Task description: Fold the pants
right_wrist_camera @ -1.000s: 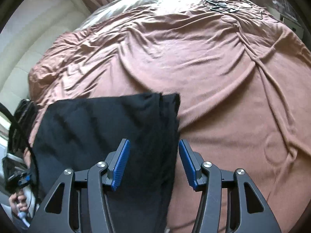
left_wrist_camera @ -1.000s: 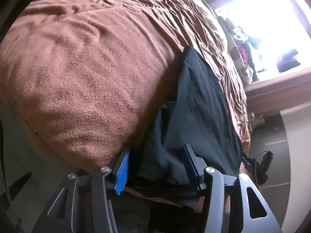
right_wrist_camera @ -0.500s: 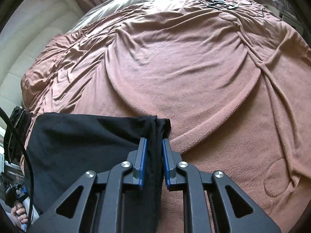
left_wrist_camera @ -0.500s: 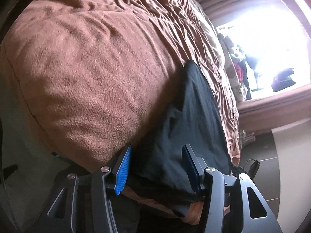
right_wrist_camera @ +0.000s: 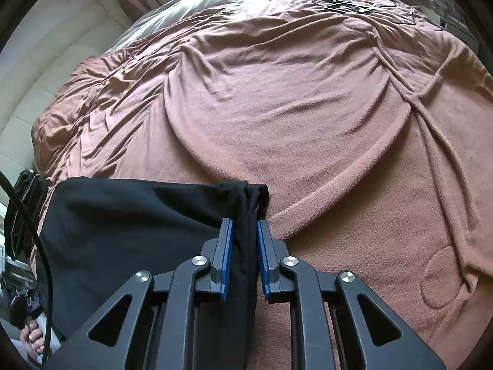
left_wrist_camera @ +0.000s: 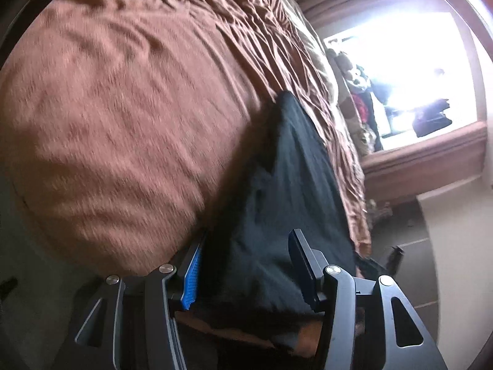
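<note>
The black pants [right_wrist_camera: 129,234] lie folded on a brown blanket [right_wrist_camera: 292,108] near the bed's near edge. My right gripper [right_wrist_camera: 243,259] is shut on a bunched edge of the pants at their right corner. In the left wrist view the pants [left_wrist_camera: 292,191] run along the bed's side. My left gripper [left_wrist_camera: 246,268] is open, its blue pads on either side of the pants' near end without closing on it.
The brown blanket [left_wrist_camera: 123,108] covers the whole bed, wrinkled toward the far side. A bright window [left_wrist_camera: 400,71] and hanging clothes [left_wrist_camera: 360,104] stand beyond the bed. A cable [right_wrist_camera: 30,246] and a dark bag [right_wrist_camera: 21,209] are at the left edge.
My right gripper closed from wide open onto the pants' edge and lifted it slightly. My left gripper stayed open and shifted closer along the pants' near end.
</note>
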A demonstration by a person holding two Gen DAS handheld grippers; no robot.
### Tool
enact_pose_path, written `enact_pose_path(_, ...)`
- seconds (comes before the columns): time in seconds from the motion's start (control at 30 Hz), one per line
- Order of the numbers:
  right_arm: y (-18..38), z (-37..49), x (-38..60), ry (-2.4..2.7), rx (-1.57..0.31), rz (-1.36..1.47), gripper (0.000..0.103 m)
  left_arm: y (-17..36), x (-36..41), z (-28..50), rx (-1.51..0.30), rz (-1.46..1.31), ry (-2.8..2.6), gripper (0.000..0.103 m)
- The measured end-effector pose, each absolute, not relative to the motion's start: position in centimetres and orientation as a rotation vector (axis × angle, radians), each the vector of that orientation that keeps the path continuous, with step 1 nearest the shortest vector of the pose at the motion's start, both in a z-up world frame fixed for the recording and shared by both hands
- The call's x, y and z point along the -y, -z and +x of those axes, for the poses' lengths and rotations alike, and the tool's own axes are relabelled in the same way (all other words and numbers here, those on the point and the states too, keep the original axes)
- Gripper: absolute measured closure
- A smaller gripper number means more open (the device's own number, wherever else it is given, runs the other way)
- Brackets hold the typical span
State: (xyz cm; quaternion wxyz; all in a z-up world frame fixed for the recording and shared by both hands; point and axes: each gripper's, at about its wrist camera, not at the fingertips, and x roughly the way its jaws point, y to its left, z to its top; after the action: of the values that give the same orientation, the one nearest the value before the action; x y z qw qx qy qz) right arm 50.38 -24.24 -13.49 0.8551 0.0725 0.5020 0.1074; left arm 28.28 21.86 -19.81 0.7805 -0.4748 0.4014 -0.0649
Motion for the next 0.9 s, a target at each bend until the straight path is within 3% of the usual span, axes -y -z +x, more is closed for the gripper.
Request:
enact_pose_path(0.33, 13.3, 50.5, 23.6, -0.203, -1.062, 0.111, 0.09, 20.5, -21.7, 26.5, -0.812, -1.126, 0.186, 0.05)
enact_pose_path(0.37, 13.1, 50.5, 23.5, -0.199, -1.061, 0.102, 0.09, 20.5, -21.6, 26.6, -0.807, -1.119, 0.175, 0.052)
enact_pose_path(0.43, 12.6, 50.4, 23.5, -0.193, -1.058, 0.098, 0.088, 20.5, -21.5, 26.8, -0.811, -1.104, 0.145, 0.068)
enact_pose_path(0.47, 12.4, 50.2, 23.5, -0.186, -1.058, 0.094, 0.086, 20.5, -21.5, 26.9, -0.823, -1.097, 0.133, 0.083)
enact_pose_path(0.5, 11.9, 50.0, 23.6, -0.163, -1.052, 0.084, 0.085, 20.5, -21.4, 27.2, -0.827, -1.095, 0.13, 0.088)
enact_pose_path(0.9, 4.9, 43.0, 18.7, -0.237, -0.901, -0.015, 0.085, 18.8, -21.0, 27.6, -0.798, -1.056, 0.153, 0.094)
